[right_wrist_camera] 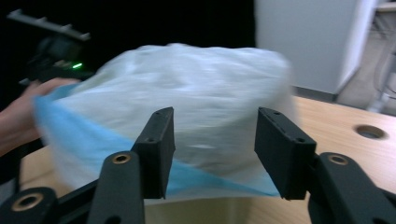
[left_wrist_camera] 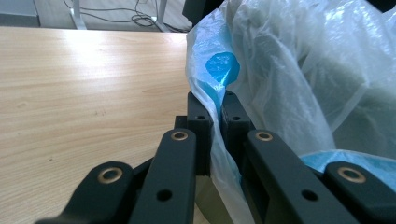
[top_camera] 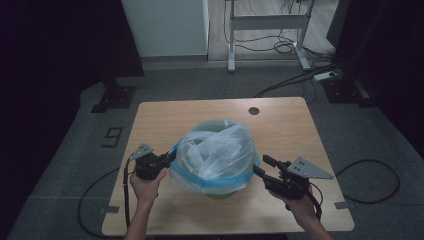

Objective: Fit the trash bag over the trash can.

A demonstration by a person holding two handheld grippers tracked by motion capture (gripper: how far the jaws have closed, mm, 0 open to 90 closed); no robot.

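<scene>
The left gripper [left_wrist_camera: 213, 109] was clamped on a fold of the translucent bin bag [top_camera: 217, 152], the plastic pinched between its pads directly ahead of it. The right gripper [right_wrist_camera: 212, 149] stood apart with jaws spread and nothing between them, the bag with its blue band [top_camera: 220, 182] just beyond its tips. No brand or label was legible on the bag; a "9" [top_camera: 113, 136] marked the floor, outboard of the left gripper.

A single readable sign: the digit "9" [top_camera: 113, 136], marked in dark strokes on the grey floor [top_camera: 75, 150], just left of the tabletop [top_camera: 280, 120]'s far-left corner. Nothing else legible on tabletop, bag or tools.
</scene>
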